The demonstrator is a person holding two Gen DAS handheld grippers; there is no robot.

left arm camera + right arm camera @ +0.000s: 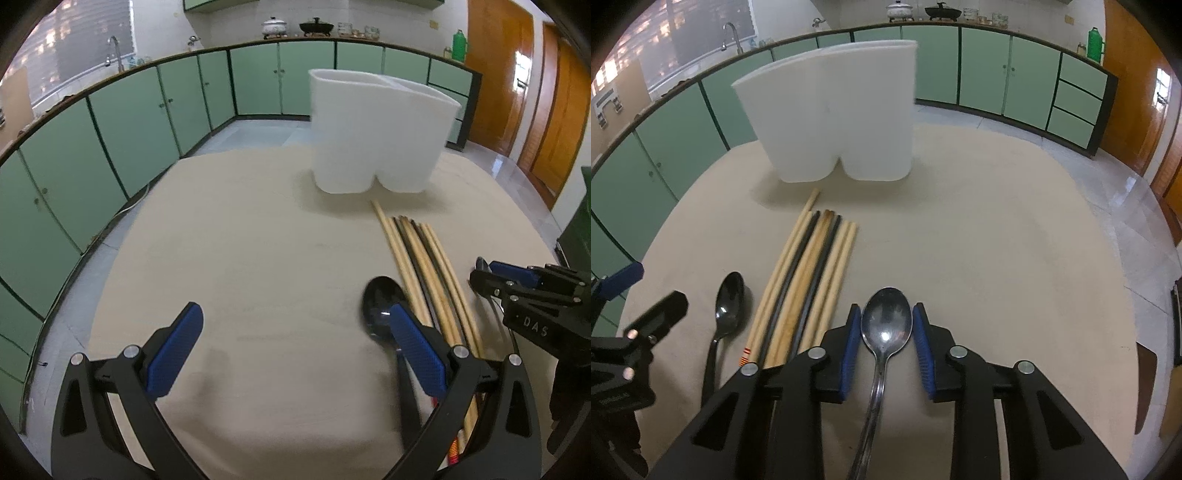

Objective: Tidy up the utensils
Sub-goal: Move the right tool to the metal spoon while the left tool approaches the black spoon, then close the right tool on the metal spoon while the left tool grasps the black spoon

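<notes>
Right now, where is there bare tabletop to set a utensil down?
Free: the cloth left of the black spoon, under the open left gripper, and the stretch right of the steel spoon and white holder. Crowded: the chopsticks packed between both spoons, in front of the holder.

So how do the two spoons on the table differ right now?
The black spoon is dark all over and lies left of the chopsticks; the silver spoon is shiny metal and lies to their right. The silver spoon sits between the right gripper's jaws; the black one is ungripped. Both lie flat, bowls toward the white holder.
</notes>
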